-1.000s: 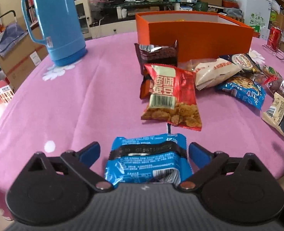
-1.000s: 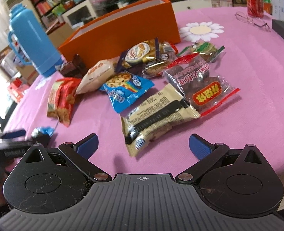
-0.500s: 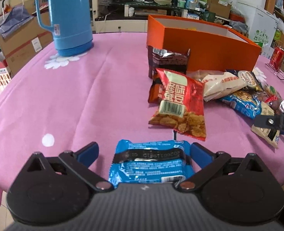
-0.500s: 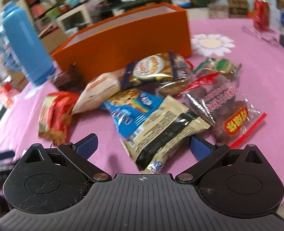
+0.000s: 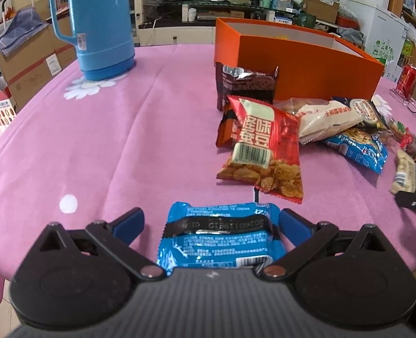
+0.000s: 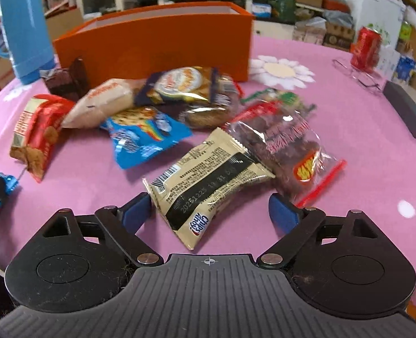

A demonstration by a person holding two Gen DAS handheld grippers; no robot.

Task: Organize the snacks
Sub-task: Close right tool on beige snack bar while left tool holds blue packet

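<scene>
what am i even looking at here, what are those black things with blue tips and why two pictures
Each picture comes from a camera mounted on a hand-held grabber; a person holds one in each hand. The black arms with blue pads at the bottom of each view are its tongs.

The left view shows the left tongs open around a blue packet; the right pad looks to be against it, the left pad stands clear, so it is not gripped.

The right view shows the right tongs closing around a beige cookie packet, still lying on the table and not yet pinched.

Both look over a pink tablecloth with loose snacks, an orange box, open on top, behind them, a blue flask, and a red can.
</scene>
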